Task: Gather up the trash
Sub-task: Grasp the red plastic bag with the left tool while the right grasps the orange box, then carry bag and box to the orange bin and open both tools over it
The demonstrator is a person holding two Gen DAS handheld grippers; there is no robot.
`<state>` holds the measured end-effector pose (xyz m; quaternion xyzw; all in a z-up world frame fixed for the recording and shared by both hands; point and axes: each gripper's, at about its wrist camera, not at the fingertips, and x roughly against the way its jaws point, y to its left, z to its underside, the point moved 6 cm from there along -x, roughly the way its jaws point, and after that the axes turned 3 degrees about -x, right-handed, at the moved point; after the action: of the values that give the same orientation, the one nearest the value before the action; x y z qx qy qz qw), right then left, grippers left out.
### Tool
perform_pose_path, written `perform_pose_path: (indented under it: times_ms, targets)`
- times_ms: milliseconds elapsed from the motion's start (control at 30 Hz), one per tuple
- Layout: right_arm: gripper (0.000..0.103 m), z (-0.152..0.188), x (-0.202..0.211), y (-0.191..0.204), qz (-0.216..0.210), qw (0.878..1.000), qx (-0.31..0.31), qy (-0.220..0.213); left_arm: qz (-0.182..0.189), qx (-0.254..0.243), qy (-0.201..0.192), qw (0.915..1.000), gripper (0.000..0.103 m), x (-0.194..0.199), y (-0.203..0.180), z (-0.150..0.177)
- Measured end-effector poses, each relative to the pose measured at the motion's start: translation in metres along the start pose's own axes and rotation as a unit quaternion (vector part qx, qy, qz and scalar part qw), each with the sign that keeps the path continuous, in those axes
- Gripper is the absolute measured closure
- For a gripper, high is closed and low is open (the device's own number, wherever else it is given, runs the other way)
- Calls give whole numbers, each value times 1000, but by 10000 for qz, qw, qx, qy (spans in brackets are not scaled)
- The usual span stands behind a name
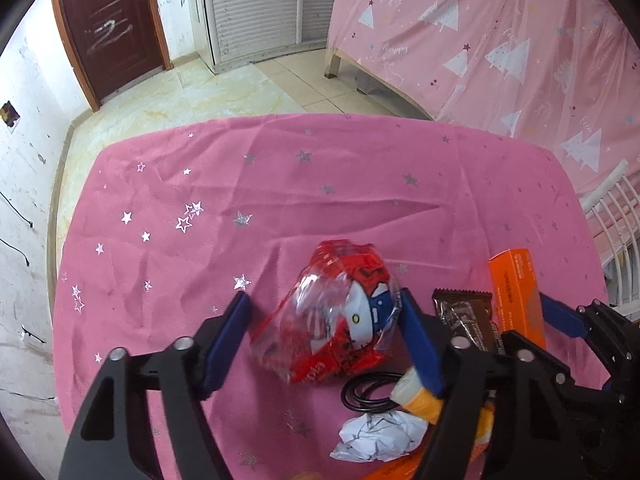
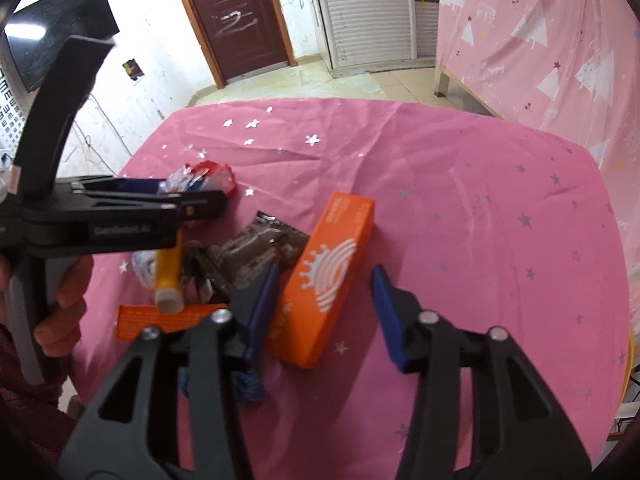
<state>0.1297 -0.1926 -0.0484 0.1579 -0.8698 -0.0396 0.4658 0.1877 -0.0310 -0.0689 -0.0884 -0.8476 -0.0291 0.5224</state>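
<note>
A crumpled red, white and blue plastic wrapper (image 1: 340, 312) lies on the pink star cloth. My left gripper (image 1: 324, 298) straddles it, jaws open. The right pad touches the wrapper; a strip of cloth shows by the left pad. An orange box (image 2: 324, 280) lies between the fingers of my right gripper (image 2: 326, 274). The left pad is against the box, and a narrow gap shows at the right pad. In the right wrist view my left gripper (image 2: 188, 194) appears side-on over the wrapper (image 2: 204, 176). The orange box (image 1: 516, 292) also shows at the right of the left wrist view.
A brown wrapper (image 1: 468, 316), a crumpled white paper ball (image 1: 380, 436), a black ring (image 1: 360, 394), a yellow-and-cream tube (image 2: 168, 276) and a flat orange packet (image 2: 168, 320) lie close together. The table (image 1: 280, 184) drops to tiled floor. A pink-curtained bed (image 1: 500, 40) stands behind.
</note>
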Motion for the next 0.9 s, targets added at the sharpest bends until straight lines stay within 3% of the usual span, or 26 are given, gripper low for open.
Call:
perform_pose_path:
  times_ms: [33, 133, 267, 667, 900]
  targets:
    - [68, 0, 0, 1, -9, 10000, -2, -15, -30, -2, -27, 10000, 46, 0, 0, 0]
    - [71, 1, 0, 1, -13, 10000, -6, -45, -68, 40, -81, 9999, 63, 3, 1, 0]
    - [78, 1, 2, 1, 42, 9999, -26, -102, -84, 43, -108, 9999, 70, 6, 3, 3]
    - [81, -2, 27, -21, 155, 9985, -229, -476, -152, 132, -416, 9989, 71, 39, 0, -7]
    - [81, -2, 44, -41, 178, 9967, -422, -675, -151, 15, -656, 9977, 71, 66, -21, -21]
